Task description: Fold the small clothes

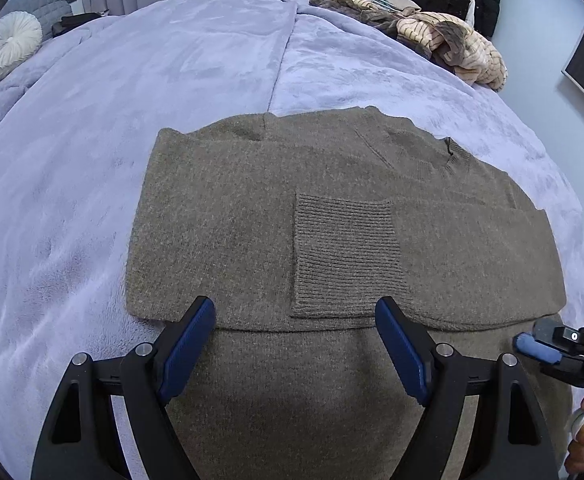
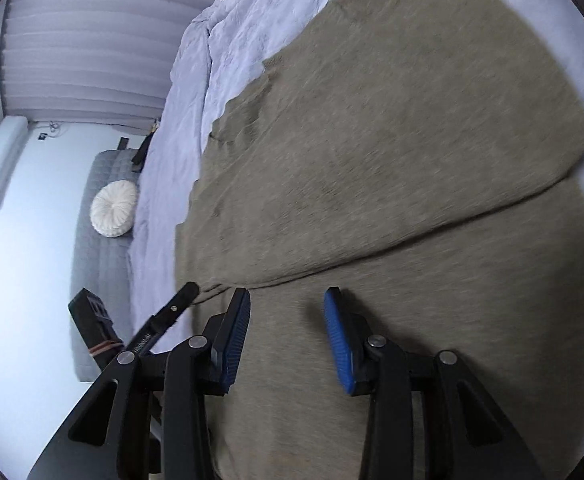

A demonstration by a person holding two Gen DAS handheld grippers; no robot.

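Sleeves already folded across the sweater (image 1: 251,208) on the bed (image 1: 71,160), body fold remaining, both the left claw (image 1: 295,344) and the right claw (image 2: 287,328) gape empty.

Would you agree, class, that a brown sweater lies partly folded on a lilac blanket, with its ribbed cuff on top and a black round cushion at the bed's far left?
Not quite: the cushion is white, not black, as the left wrist view shows. The rest stands: the brown sweater lies partly folded on the lilac blanket, ribbed cuff on top.
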